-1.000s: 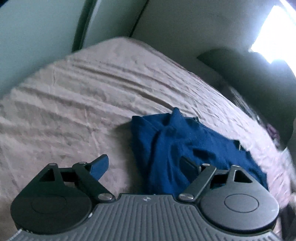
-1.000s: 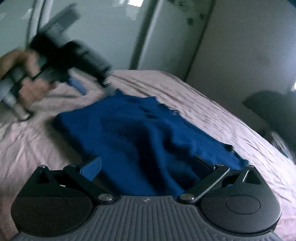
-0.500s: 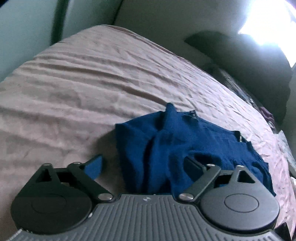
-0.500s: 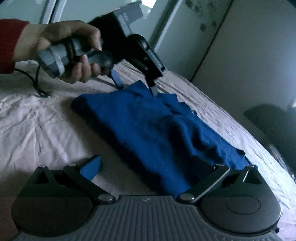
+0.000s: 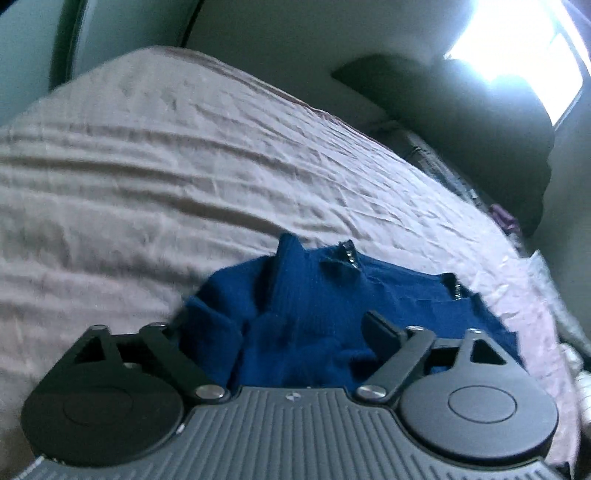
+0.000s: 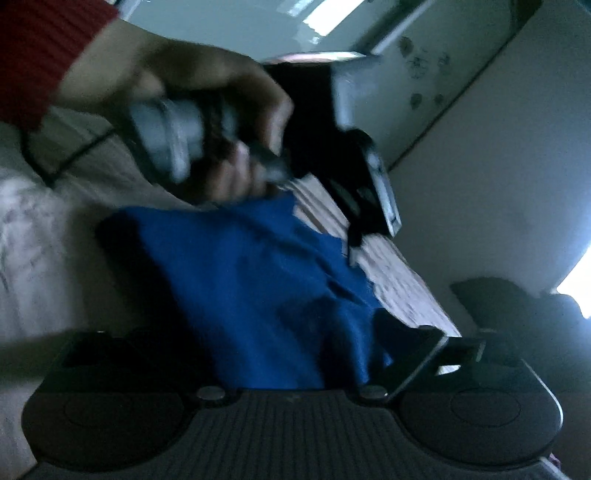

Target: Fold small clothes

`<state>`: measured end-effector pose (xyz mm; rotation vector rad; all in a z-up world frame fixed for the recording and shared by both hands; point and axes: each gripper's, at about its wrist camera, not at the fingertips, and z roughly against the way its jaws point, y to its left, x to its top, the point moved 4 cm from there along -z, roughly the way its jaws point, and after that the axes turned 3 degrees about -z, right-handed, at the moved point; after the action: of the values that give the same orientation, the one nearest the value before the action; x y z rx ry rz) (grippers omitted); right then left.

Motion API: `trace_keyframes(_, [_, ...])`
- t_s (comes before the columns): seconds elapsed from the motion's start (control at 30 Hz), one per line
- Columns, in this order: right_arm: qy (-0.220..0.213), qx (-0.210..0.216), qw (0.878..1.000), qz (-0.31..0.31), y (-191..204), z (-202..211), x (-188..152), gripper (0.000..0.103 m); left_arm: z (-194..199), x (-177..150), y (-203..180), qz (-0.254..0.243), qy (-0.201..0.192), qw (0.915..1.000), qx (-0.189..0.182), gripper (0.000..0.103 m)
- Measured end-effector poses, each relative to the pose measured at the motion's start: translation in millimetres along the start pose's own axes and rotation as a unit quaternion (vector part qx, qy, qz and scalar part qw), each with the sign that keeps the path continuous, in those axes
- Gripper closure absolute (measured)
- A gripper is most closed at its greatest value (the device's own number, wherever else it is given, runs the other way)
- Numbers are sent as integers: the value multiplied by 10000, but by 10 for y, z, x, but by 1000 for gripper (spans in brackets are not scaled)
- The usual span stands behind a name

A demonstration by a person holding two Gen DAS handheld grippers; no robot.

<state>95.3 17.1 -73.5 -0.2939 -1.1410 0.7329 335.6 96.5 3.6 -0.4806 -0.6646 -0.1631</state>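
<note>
A dark blue knit garment with a zip collar lies bunched on the pink-beige bed sheet. My left gripper is open, its jaws wide apart on either side of the garment's near edge; the left finger is partly hidden by cloth. In the right wrist view the garment fills the middle. My right gripper is open over its near edge, blurred. The left gripper, held by a hand, hangs over the garment's far end.
A dark pillow or cushion lies at the bed's far right under a bright window. A wall and a pale door stand behind the bed. A cable trails on the sheet.
Both grippers have moved down and in onto the garment, which now sits between their jaws. The hand with the left gripper looms closer in the right wrist view.
</note>
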Motion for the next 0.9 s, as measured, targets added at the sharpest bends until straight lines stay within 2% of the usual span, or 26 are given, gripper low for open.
trace_keyframes(0.03, [-13, 74, 10000, 33, 35, -16, 20, 31, -13, 15, -19, -98, -16, 9999, 124, 32])
trace_keyframes(0.07, [-28, 132, 9999, 59, 71, -7, 29, 43, -23, 29, -23, -162, -1, 9996, 218, 50])
trace_keyframes(0.1, [-44, 178, 9998, 103, 107, -11, 40, 48, -53, 43, -25, -176, 68, 9995, 259, 58])
trace_keyframes(0.13, [-59, 212, 9996, 177, 145, -18, 50, 58, -81, 52, -15, -90, 149, 9996, 208, 64])
trace_keyframes(0.17, [-68, 274, 9993, 240, 177, -25, 56, 68, -90, 65, -1, -20, 155, 9997, 199, 77])
trace_keyframes(0.2, [-85, 335, 9990, 267, 194, -43, 56, 72, -102, 71, -3, 18, 189, 9997, 153, 84])
trace_keyframes(0.27, [-138, 477, 9984, 271, 213, -34, 48, 86, -106, 72, -21, 80, 179, 9997, 147, 89])
trace_keyframes(0.37, [-197, 737, 9971, -32, 126, 3, 31, 91, -59, 46, -90, -51, 93, 9995, 291, 91])
trace_keyframes(0.47, [-229, 1321, 9849, -1099, -184, 1, 21, 94, 16, 46, -147, -28, 30, 9994, 350, 92])
trace_keyframes(0.6, [-347, 2176, 9351, -2776, -683, 40, -95, 96, 145, 96, -231, 81, -48, 9991, 402, 92])
trace_keyframes(0.7, [-464, 2701, 8824, -3825, -1023, 76, -252, 96, 232, 133, -323, 214, -64, 9989, 412, 92])
trace_keyframes(0.8, [-587, 3114, 8229, -4716, -1311, 115, -448, 96, 323, 182, -429, 426, -74, 9983, 385, 92])
trace_keyframes(0.9, [-726, 3345, 7770, -5283, -1487, 173, -616, 96, 375, 235, -567, 582, -120, 9977, 313, 92])
